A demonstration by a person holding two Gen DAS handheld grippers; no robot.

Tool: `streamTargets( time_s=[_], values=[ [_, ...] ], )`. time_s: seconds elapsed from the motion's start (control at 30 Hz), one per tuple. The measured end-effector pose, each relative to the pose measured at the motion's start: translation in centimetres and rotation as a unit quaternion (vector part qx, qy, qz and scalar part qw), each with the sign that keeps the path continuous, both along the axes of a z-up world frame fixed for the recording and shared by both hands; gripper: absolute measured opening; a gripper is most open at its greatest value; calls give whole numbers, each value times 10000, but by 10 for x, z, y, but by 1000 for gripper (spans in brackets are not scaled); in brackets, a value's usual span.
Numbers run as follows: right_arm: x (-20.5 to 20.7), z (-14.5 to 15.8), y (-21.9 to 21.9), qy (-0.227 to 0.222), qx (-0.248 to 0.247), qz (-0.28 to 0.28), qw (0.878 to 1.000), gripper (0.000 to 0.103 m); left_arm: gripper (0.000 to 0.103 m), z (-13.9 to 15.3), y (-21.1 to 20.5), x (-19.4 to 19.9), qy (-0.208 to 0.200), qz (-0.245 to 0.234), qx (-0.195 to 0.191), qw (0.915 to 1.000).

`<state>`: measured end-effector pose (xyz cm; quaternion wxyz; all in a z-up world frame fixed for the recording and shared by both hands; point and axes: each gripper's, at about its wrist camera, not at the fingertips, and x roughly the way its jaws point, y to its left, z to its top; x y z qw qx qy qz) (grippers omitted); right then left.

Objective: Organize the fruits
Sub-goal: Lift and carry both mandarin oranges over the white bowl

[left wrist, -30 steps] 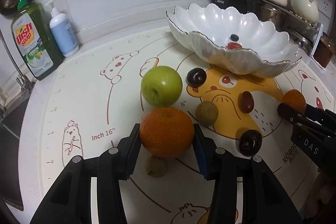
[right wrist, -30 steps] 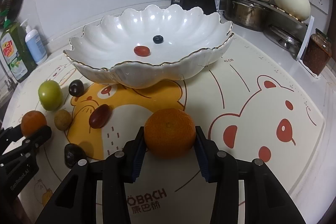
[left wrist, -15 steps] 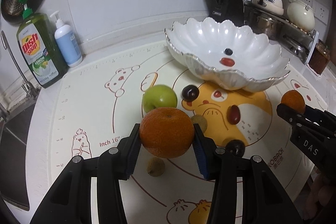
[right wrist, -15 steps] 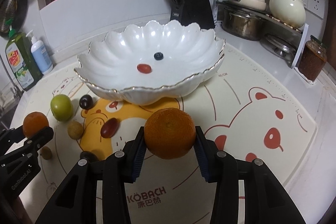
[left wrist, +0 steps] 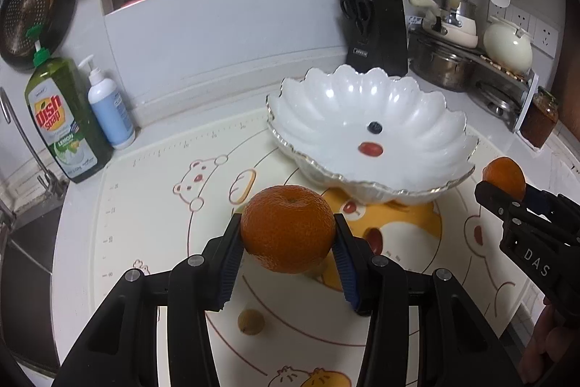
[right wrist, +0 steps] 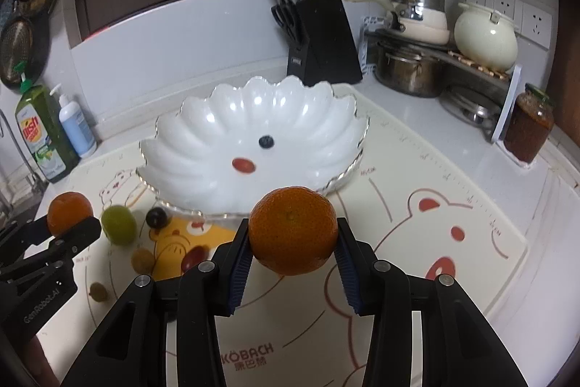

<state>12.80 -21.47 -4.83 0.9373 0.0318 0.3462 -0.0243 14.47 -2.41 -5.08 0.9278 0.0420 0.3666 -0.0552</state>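
Note:
My left gripper (left wrist: 287,243) is shut on an orange (left wrist: 287,228), held above the mat in front of the white scalloped bowl (left wrist: 326,97). My right gripper (right wrist: 293,251) is shut on a second orange (right wrist: 293,229), also lifted, near the bowl's (right wrist: 203,118) front rim. The bowl holds a red cherry tomato (right wrist: 243,165) and a blueberry (right wrist: 266,141). On the mat lie a green apple (right wrist: 118,224), a dark plum (right wrist: 156,217), a red grape (right wrist: 192,256) and small brown fruits (right wrist: 142,259). The right gripper and its orange (left wrist: 504,177) show in the left wrist view.
A bear-print mat (right wrist: 417,242) covers the counter. Dish soap (left wrist: 61,126) and a pump bottle (left wrist: 108,111) stand back left by the sink. A knife block (right wrist: 322,38), pots (right wrist: 409,68), a kettle (right wrist: 485,38) and a jar (right wrist: 529,127) stand at the back right.
Both grippers have lifted their oranges higher off the mat and toward the bowl. The fruits on the mat look smaller and lower in both views.

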Motion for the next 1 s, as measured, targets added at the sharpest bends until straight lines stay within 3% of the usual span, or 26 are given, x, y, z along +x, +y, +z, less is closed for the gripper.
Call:
streamTargets(
  time_s=[0.47, 1.0],
  values=[
    [22, 26, -15, -202, -71, -34, 9998, 44, 46, 27, -18, 28, -170, -181, -79, 9997],
    [58, 28, -27, -169, -75, -24, 9998, 44, 46, 24, -32, 66, -85, -301, -137, 9994]
  ],
)
